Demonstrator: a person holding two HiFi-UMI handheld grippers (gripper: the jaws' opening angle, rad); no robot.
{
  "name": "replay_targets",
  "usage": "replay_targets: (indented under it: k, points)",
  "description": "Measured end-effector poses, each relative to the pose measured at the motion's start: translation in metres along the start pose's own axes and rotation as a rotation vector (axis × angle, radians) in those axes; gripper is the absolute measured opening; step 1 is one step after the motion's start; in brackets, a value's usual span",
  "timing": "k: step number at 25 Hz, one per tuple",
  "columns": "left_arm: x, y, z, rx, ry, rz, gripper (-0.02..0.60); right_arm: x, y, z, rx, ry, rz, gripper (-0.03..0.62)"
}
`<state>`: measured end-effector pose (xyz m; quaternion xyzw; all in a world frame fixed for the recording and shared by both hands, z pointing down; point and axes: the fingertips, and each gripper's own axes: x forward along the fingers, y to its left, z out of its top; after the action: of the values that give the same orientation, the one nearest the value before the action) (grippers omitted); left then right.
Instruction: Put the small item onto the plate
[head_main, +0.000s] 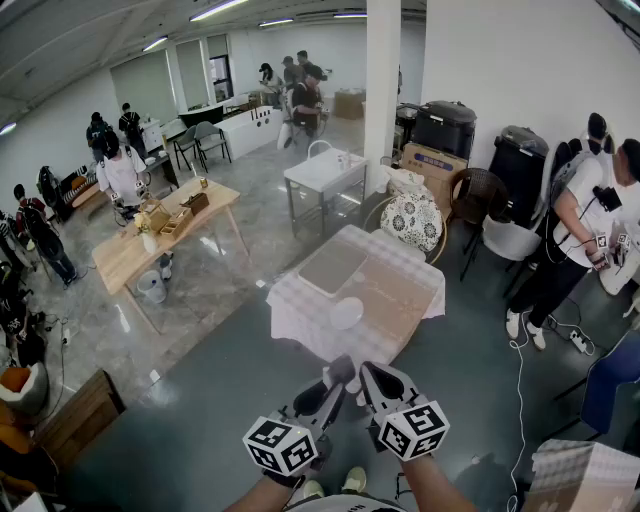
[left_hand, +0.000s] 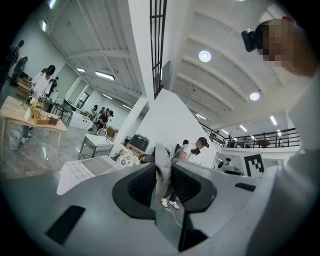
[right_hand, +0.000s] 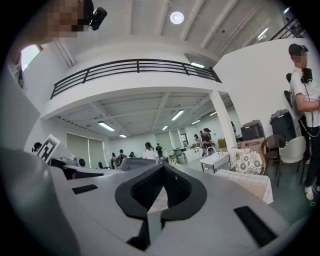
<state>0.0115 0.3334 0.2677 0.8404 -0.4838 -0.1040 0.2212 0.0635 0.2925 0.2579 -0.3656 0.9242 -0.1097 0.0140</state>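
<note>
— Nearest the body, what is held, and why that way?
— A small item (left_hand: 161, 167), thin, pale grey and limp-looking like a scrap of fabric, is pinched between the textured black pads (left_hand: 140, 187) of the left hand-held gripper (head_main: 338, 378). It is held raised and clear of everything, presumably for carrying. What it is exactly cannot be told. The right hand-held gripper (right_hand: 163, 172) is pressed together at the tips with nothing in it. It is held just beside the left, likely only parked.
— And farther out?
— A table (head_main: 400, 300) draped in a pale checked cloth is seen ahead, well apart from both grippers. A round white plate (head_main: 346, 313), smooth-looking, is set near the table's closer edge, judged handy for the drop. Behind it a flat grey rectangular tray (head_main: 333, 266) is laid. The item is not yet on the plate, and the whole approach is judged left to be done.
</note>
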Motion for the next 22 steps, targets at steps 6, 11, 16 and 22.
replay_targets:
  k: [6, 11, 16, 22]
  points:
    - [0.009, -0.003, 0.001, 0.001, -0.003, 0.003, 0.087, -0.002, -0.009, 0.005, -0.007, -0.001, 0.003, 0.014]
    - [0.01, -0.004, -0.002, -0.002, -0.008, 0.008, 0.087, -0.006, -0.011, 0.005, -0.009, -0.004, 0.008, 0.014]
    - [0.008, -0.008, -0.009, -0.001, -0.005, 0.003, 0.087, -0.013, -0.008, 0.006, 0.019, -0.03, 0.027, 0.014]
    - [0.015, -0.009, -0.018, 0.002, 0.01, 0.016, 0.087, -0.019, -0.016, 0.0, 0.009, -0.02, 0.018, 0.015]
